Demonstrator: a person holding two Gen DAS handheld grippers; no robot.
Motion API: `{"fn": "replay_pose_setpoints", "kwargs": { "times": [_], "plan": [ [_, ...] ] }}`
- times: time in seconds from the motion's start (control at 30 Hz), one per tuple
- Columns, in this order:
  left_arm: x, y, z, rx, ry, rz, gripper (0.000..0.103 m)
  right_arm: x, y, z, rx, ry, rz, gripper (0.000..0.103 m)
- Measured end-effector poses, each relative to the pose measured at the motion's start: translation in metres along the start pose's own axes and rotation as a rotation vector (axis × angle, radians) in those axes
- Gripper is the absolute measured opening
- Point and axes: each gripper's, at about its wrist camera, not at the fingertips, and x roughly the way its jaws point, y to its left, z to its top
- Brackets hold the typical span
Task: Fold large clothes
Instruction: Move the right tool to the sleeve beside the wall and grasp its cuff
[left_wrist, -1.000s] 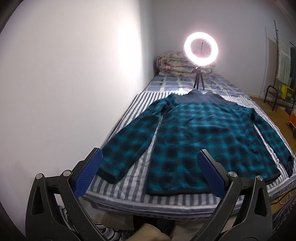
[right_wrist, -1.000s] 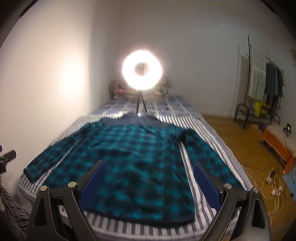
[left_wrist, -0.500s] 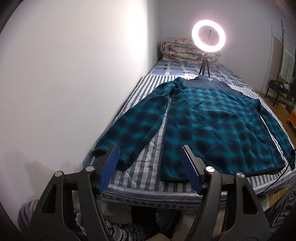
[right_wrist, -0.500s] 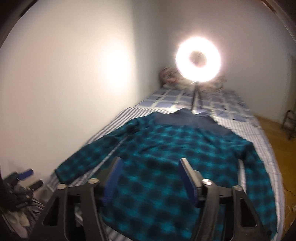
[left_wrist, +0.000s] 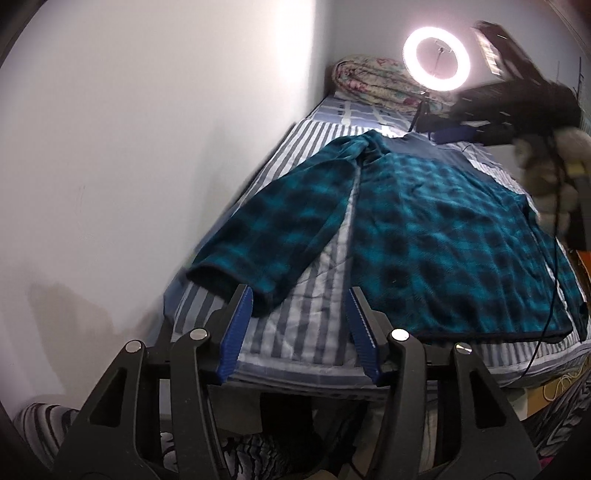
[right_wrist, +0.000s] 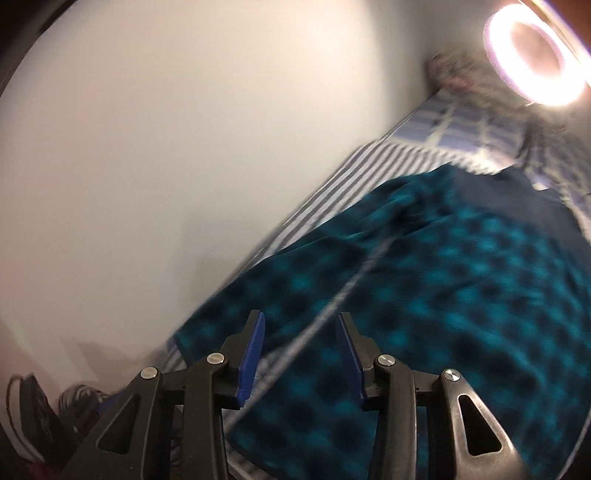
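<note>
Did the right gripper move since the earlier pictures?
Yes. The right gripper swung left: the glowing ring light went from frame centre to the top right corner, and the white wall now fills most of its view. Its jaws have been closing, with nothing between them.

The left gripper (left_wrist: 299, 325) points forward and downward, its two blue-padded fingers (left_wrist: 236, 332) standing partly apart after just closing in, with nothing pressed between the pads. The right gripper (right_wrist: 300, 349) also tilts downward, rolled a little to one side, its blue fingers (right_wrist: 251, 356) a bit narrower than the left pair, likewise just closing and gripping nothing; its view is smeared by motion. In the left wrist view the right gripper's black body (left_wrist: 517, 99) shows blurred at upper right, a pale-gloved hand (left_wrist: 550, 173) behind it.
</note>
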Motion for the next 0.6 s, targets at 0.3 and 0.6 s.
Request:
{"fn": "replay_pose_setpoints", "kwargs": {
  "times": [0.3,0.6],
  "plan": [
    [0.0,0.019,-0.004,-0.051,-0.014,-0.026,0.049,0.102,0.012,0.04,0.124,0.159,0.064,0.042],
    [-0.004,0.02,-0.004,-0.057,-0.049,-0.029,0.049,0.135,0.036,0.075,0.059,0.191,0.011,0.042]
  ]
}}
